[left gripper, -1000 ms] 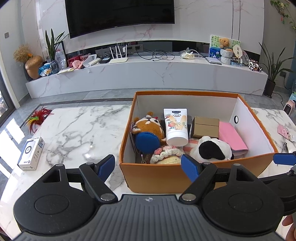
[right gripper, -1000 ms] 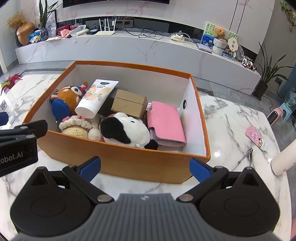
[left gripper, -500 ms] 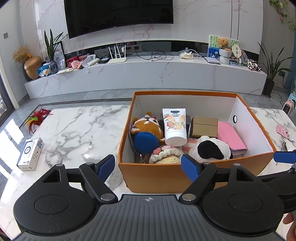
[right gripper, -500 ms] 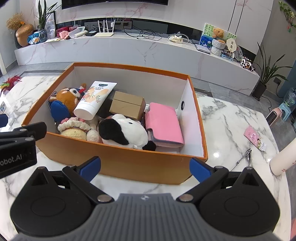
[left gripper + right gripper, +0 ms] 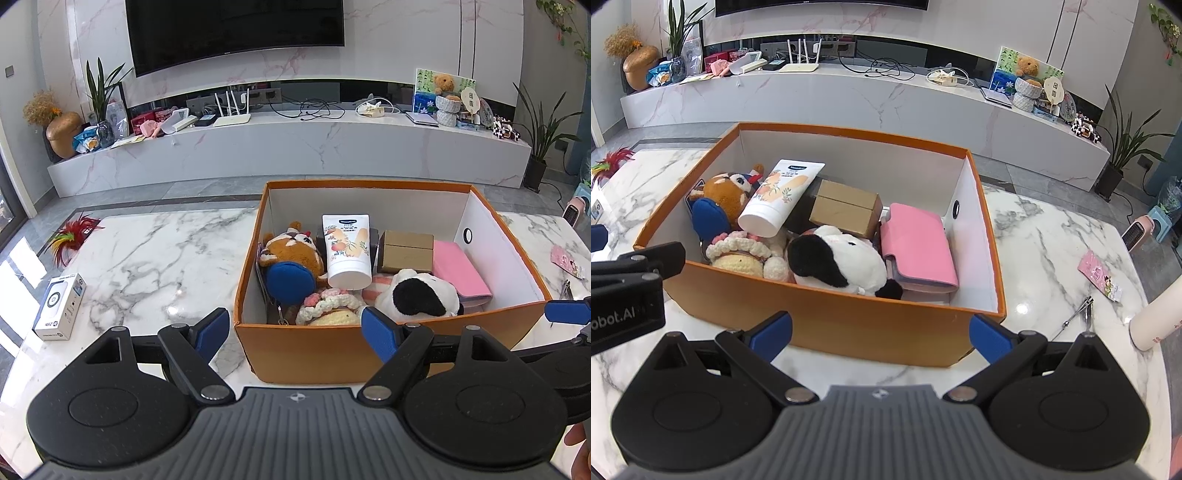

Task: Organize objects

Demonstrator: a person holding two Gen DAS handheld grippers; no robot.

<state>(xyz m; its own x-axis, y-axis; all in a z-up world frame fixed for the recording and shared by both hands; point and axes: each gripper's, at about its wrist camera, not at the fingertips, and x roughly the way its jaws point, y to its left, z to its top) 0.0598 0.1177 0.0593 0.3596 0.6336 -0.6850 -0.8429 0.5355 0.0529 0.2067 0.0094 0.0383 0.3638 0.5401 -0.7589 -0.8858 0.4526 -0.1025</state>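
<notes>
Box (image 5: 325,347), orange cardboard with white inner walls, sits on the marble worktop (image 5: 147,266) just beyond both grippers, crowded with soft toys, a lotion tube (image 5: 347,251), a brown carton (image 5: 846,206) and a pink wallet (image 5: 918,247). Left gripper (image 5: 295,328) and right gripper (image 5: 881,332) both hang before the box's near wall, jaws wide, holding nothing. Best, I'd say, to go for one loose item beside the box, such as the small white packet (image 5: 59,306) far to its left, and lower it into the bare corner by the wallet.
</notes>
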